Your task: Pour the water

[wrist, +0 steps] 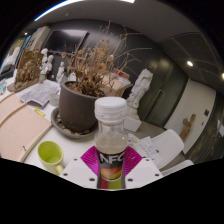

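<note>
1. The gripper sits low and near, with its two white fingers angling in from either side, pink pads on their inner faces.
2. Right between those fingers stands a clear plastic bottle, upright, with a white screw cap on top and an orange "NFC" label low on its body.
3. The pads are pressed against the bottle's lower body on both sides, so the gripper is pinching the bottle; no gap shows at either flank.
4. The liquid inside looks pale yellowish, showing through the lower part of the bottle.
5. Near left of the bottle, a small lime-green cup stands on the white table, mouth up, apart from the bottle and fingers. Whether it holds anything cannot be told.
6. Farther back and a touch left, a dark brown pot holds a tangle of dried brown branches and rests on a pale saucer.
7. Far left on the table lie crumpled papers.
8. Beyond the bottle to the right, a pale figurine-like shape stands against a dark background; its detail is too small to make out.
</note>
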